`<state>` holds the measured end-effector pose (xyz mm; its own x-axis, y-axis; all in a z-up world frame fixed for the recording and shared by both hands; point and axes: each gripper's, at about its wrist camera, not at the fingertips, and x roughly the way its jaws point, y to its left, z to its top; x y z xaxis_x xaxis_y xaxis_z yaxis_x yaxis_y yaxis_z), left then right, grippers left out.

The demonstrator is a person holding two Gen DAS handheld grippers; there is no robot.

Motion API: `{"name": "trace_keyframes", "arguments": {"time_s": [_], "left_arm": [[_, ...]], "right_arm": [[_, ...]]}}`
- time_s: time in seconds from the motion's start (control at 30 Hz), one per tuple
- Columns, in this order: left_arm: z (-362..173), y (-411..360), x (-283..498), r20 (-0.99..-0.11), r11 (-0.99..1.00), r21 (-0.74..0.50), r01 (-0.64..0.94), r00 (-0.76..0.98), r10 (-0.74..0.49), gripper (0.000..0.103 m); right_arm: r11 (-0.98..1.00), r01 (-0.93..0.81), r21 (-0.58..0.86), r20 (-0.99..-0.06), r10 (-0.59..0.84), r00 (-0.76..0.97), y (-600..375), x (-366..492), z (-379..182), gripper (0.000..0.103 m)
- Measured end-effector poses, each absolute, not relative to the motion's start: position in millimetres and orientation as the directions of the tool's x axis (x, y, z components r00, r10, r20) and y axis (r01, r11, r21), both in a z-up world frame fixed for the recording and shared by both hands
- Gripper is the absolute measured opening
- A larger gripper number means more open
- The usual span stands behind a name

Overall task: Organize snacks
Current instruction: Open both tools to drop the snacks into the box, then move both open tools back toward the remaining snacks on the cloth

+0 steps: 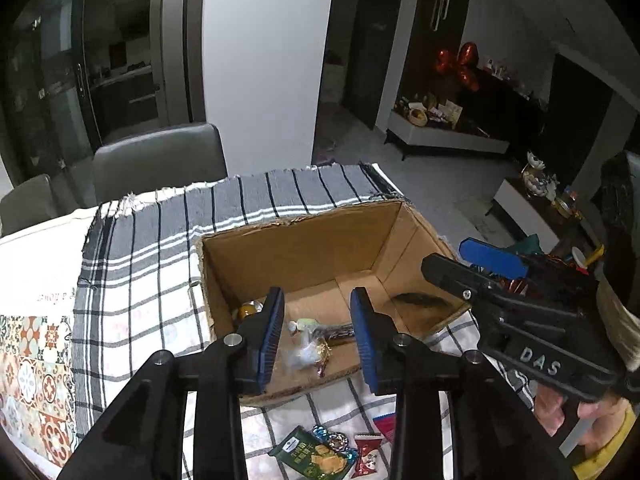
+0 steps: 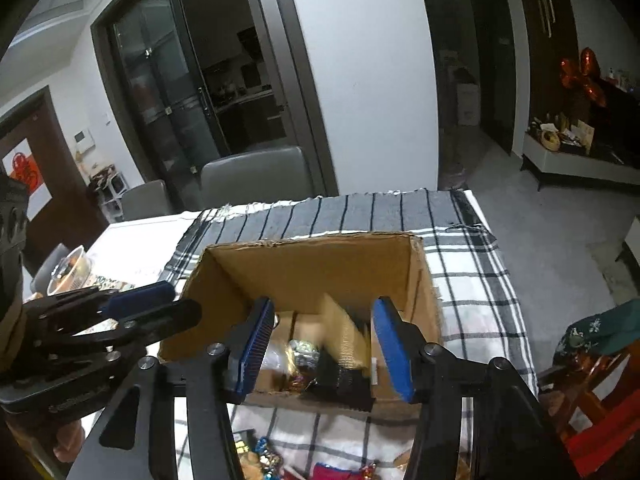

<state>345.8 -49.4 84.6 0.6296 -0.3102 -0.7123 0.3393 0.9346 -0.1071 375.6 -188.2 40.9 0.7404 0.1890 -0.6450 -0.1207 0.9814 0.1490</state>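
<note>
Left wrist view showed the left gripper with its jaws parted and nothing between them, poised over the near wall of the box. Loose sweets already lay on the box floor by that near wall, with a dark packet toward its right side. More snacks waited on the cloth at the table's near edge, in front of the box.

The right gripper also stood apart and empty above the box; under it a tan packet looked blurred, probably dropping in.

The risks, as I judged them: the two grippers worked close together and could knock each other, and a low reach back for the near snacks could catch the box wall and shove it across the cloth.
</note>
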Motion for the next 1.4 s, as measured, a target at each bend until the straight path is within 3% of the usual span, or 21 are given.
{"name": "trace_keyframes", "arguments": {"time_s": [0.23, 0.63, 1.4], "left_arm": [[90, -52, 302, -0.671, 0.932, -0.043, 0.361, 0.68, -0.294, 0.04], [68, -54, 242, -0.672, 0.905, -0.06, 0.422, 0.653, -0.349, 0.04], [-32, -59, 212, -0.781, 0.908, -0.075, 0.412, 0.542, -0.311, 0.036]], "right_arm": [[0.99, -0.132, 0.055, -0.61, 0.138, 0.78, -182, 330, 44, 0.053], [0.983, -0.158, 0.091, -0.608, 0.181, 0.773, -182, 267, 18, 0.053], [0.983, -0.131, 0.125, -0.786, 0.179, 0.592, -179, 247, -85, 0.053]]}}
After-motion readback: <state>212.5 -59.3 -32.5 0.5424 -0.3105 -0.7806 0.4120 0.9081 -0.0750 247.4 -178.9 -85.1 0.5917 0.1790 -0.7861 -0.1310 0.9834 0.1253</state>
